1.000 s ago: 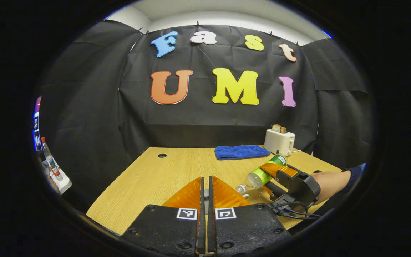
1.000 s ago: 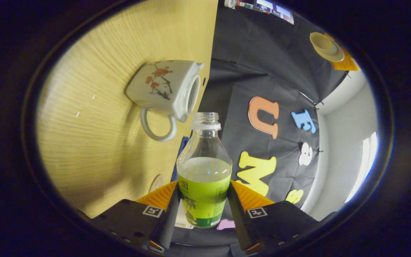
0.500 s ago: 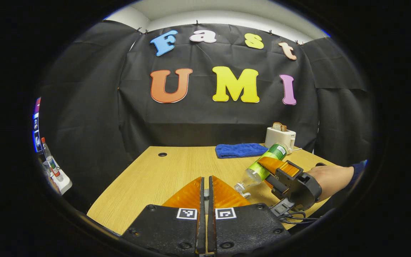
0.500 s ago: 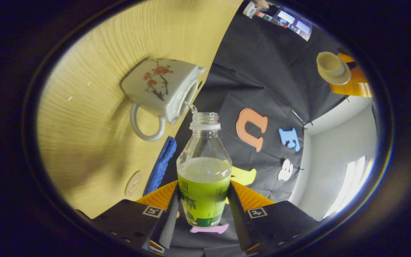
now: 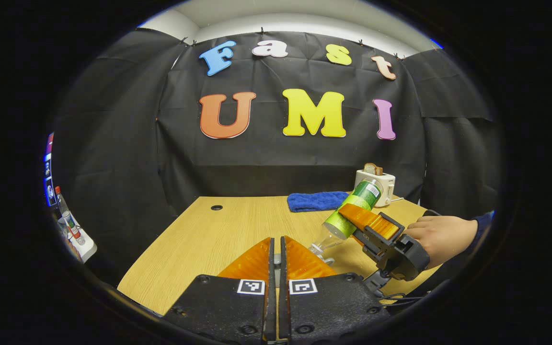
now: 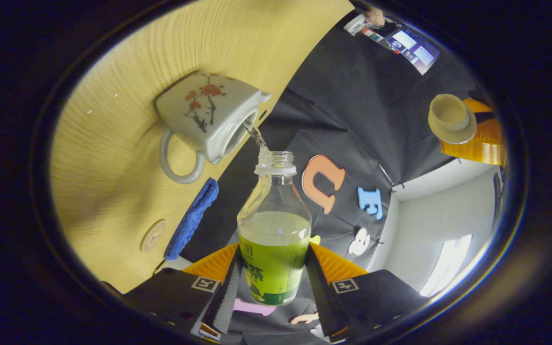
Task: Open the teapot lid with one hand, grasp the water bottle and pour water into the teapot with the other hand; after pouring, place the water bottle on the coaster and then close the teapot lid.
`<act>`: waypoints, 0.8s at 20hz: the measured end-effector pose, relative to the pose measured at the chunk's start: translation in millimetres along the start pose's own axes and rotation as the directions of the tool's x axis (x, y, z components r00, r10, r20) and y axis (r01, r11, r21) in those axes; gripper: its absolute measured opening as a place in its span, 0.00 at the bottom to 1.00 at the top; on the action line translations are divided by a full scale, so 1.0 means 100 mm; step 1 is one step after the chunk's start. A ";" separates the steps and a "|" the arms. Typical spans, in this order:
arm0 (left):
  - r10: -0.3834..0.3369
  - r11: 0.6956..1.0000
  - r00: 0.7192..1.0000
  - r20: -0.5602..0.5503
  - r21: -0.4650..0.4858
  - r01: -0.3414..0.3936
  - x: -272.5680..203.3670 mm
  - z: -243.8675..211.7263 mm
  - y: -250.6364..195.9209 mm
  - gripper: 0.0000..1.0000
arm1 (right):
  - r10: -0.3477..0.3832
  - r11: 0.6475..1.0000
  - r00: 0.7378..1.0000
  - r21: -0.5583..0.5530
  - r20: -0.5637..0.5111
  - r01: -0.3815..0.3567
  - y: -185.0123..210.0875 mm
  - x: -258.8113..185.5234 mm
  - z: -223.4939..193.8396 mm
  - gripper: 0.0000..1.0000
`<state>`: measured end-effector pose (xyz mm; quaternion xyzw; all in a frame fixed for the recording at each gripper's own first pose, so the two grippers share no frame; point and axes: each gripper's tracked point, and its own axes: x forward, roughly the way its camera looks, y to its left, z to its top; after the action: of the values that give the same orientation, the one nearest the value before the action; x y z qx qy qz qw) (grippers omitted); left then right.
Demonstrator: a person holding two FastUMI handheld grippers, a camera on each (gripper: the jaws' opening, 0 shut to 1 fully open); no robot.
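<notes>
Water going into the teapot

Water runs in a thin stream from the bottle (image 6: 274, 225), tipped mouth-down over the open teapot (image 6: 206, 117) on the table (image 6: 127, 158). The right gripper (image 6: 271, 282) has both fingers clamped on the bottle's label. The left gripper (image 5: 278, 261) holds the lid (image 6: 451, 120) up and away; its fingers look nearly closed, though the lid itself is hidden in its own view.

If the tilt steepens, I'd expect the stream to overshoot the narrow opening and wet the table. The right gripper view alone gives the stream, teapot and coaster (image 6: 153, 235); the left gripper view gives the toaster (image 5: 375, 184), the blue cloth (image 5: 316, 201) and the hand (image 5: 441, 235) behind the bottle.
</notes>
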<state>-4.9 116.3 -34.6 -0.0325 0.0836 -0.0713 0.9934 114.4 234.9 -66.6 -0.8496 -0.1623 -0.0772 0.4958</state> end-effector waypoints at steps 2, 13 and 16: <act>-0.006 1.000 1.000 0.000 -0.009 0.006 -0.01 0.00 -0.01 0.04 | -0.005 1.000 1.000 -0.010 0.004 0.005 0.00 -0.03 -0.02 0.70; 0.002 1.000 1.000 -0.007 -0.005 -0.003 -0.01 -0.02 0.01 0.04 | -0.070 0.991 0.997 -0.111 0.018 0.071 -0.12 0.01 -0.05 0.71; 0.002 1.000 1.000 -0.008 -0.005 -0.002 0.00 -0.03 0.01 0.04 | -0.084 0.989 0.996 -0.123 0.014 0.085 -0.18 -0.01 -0.06 0.71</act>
<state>-5.4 117.3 -37.3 -0.0347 0.0878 -0.0702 0.9931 107.0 238.0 -49.1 -0.8714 -0.1953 -0.1044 0.4378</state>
